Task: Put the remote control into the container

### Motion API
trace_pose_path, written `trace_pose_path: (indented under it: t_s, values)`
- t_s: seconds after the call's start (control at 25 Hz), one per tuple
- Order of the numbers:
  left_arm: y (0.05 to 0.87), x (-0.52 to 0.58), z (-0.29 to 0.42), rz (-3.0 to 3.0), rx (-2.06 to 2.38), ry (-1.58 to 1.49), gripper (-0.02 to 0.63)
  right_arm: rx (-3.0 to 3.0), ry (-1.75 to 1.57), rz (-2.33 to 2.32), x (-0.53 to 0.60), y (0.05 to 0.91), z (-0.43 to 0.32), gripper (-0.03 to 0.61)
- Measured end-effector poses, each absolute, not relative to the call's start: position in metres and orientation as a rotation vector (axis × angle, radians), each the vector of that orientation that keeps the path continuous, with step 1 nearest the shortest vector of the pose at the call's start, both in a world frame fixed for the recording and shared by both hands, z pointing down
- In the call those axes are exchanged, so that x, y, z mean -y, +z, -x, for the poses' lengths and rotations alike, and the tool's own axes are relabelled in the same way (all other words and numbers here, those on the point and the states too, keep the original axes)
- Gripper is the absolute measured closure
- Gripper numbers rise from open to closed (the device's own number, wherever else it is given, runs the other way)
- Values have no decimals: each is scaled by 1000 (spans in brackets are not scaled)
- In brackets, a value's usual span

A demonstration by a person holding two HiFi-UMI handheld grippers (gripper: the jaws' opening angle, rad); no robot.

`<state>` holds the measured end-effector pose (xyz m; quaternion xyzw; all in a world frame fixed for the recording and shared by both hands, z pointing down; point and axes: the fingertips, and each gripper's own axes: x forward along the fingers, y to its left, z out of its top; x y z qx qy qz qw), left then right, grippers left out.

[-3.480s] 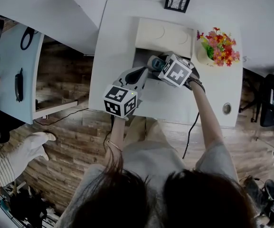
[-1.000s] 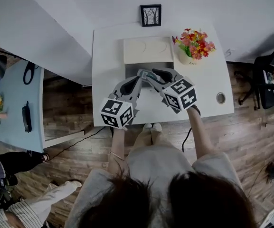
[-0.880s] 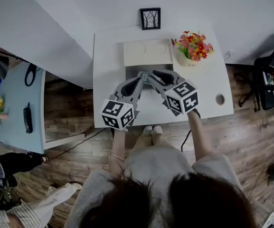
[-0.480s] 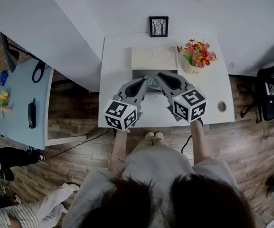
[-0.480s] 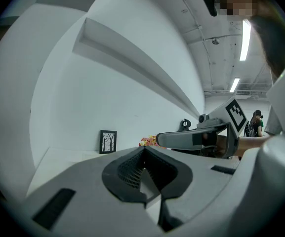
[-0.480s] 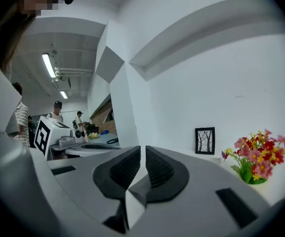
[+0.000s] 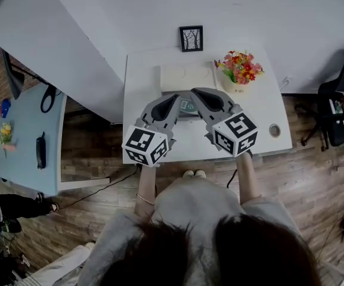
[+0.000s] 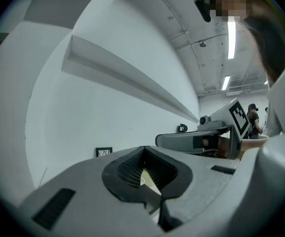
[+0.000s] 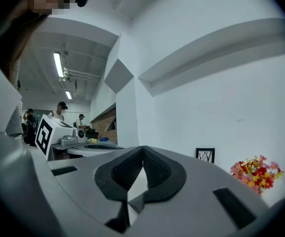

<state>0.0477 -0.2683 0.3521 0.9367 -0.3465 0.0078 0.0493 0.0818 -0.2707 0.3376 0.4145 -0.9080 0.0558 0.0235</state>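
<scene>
The table (image 7: 139, 82) had a smooth, matt white top, and the wall (image 7: 160, 11) behind it looked like flat white paint. The floor (image 7: 94, 207) was brown wood planking with visible grain. The left gripper (image 8: 143, 150) and right gripper (image 9: 142, 149) had matt grey plastic shells with black, finely ribbed, rubbery-looking pads (image 8: 128, 168). The container (image 7: 186, 76) was pale cream, smooth and dull.

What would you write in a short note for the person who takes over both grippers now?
Left gripper: shut, empty, held over the white table.
Right gripper: jaws just closed, empty, beside the left.
Remote control: seems to lie in the open container, glimpsed between the grippers.
Done: remote apparently placed.
Left: confirm it; I see no further step.
</scene>
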Motion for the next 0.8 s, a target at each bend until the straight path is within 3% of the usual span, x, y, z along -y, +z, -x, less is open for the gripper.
trace_pose_path:
  t_s: [0.8]
  values:
    - [321,243,-56,-2960,1060,-1,611,2838,-4,-1312,252,312,-81,581]
